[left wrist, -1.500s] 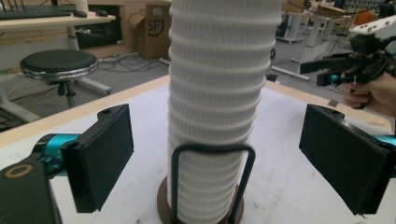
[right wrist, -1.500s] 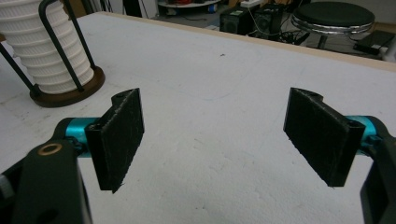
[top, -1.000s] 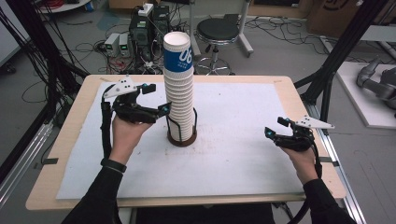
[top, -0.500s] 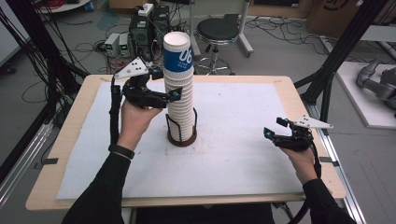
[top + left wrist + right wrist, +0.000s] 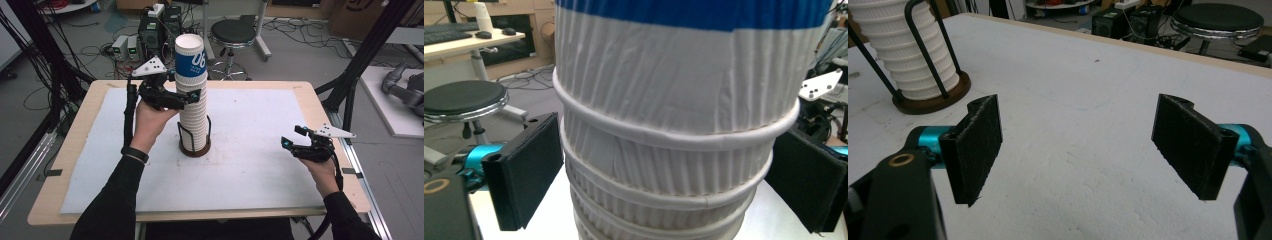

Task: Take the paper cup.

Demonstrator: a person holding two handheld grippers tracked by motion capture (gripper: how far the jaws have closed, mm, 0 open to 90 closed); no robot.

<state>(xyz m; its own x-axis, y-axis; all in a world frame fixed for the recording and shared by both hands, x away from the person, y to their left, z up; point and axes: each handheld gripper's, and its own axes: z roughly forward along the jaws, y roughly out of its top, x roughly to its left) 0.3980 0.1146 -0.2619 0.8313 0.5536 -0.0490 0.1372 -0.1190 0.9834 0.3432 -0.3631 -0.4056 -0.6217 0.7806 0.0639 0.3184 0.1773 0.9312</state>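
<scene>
Left gripper spread, my jaws flanking tall ribbed white paper-cup stack, frame centre | right gripper spread, unladen, lower right.

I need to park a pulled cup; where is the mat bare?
Bare: the mat between the cup stack and the right gripper, and its near strip. Crowded: around the holder, where the left gripper straddles the stack.
</scene>
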